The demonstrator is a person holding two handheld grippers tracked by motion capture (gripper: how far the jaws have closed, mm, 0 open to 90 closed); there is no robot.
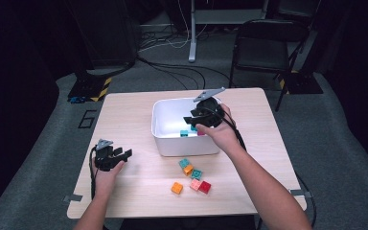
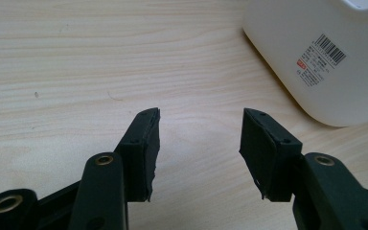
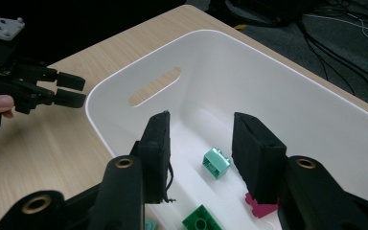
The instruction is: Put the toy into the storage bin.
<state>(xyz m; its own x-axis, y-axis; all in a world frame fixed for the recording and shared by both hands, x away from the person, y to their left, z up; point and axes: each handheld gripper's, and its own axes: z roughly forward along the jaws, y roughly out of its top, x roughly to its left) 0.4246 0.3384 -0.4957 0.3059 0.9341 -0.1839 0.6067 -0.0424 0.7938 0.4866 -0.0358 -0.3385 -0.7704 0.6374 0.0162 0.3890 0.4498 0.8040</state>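
The white bin (image 3: 287,96) holds mint, green and magenta bricks (image 3: 216,163), at twelve o'clock from the loose bricks (image 1: 191,176). The right gripper (image 3: 201,143) hovers inside, gaping, empty; the left gripper (image 2: 200,143) likewise.

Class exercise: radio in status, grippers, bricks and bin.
Right hand-held gripper open, empty, over white bin. Left hand-held gripper open on table. Five bricks outside. Nothing blocking.
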